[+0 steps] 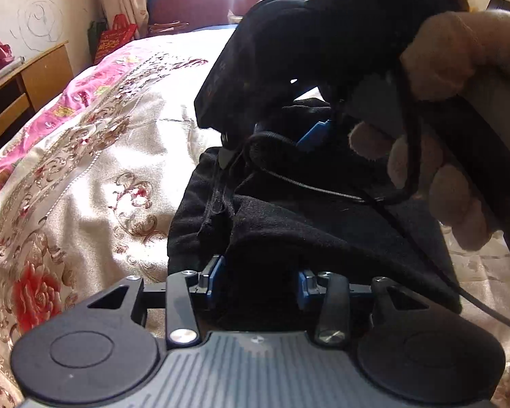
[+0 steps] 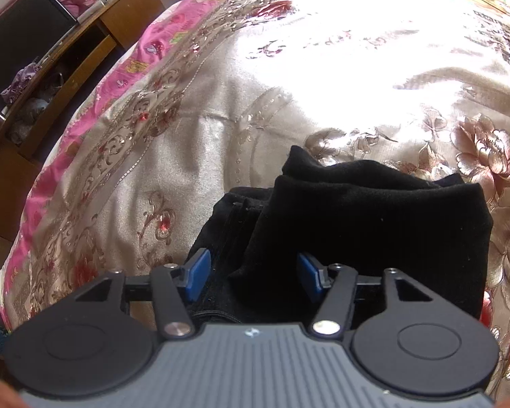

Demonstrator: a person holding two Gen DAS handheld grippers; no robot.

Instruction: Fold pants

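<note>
Item: black pants (image 2: 374, 234), fleece-like, lying as a compact bundle of at least 2 layers on the floral satin bedspread (image 2: 221, 136), near the bed's front edge.

Left gripper (image 1: 260, 278): jaws spread, blue pads on either side of a raised fold of the pants; no squeeze evident.

Right gripper (image 2: 253, 275): jaws likewise spread over the bundle's near edge, cloth between the pads but not pinched. In the left view the right hand (image 1: 435, 142) wrapped that tool's handle, a black cable (image 1: 323, 188) trailing across the cloth.

Nearby: wooden cabinet (image 2: 85, 51) beside the bed.

Risks, as judged: closing on only the top layer would let the fold fall open; the cable could snag the fabric; the slick satin could let the bundle slide.
</note>
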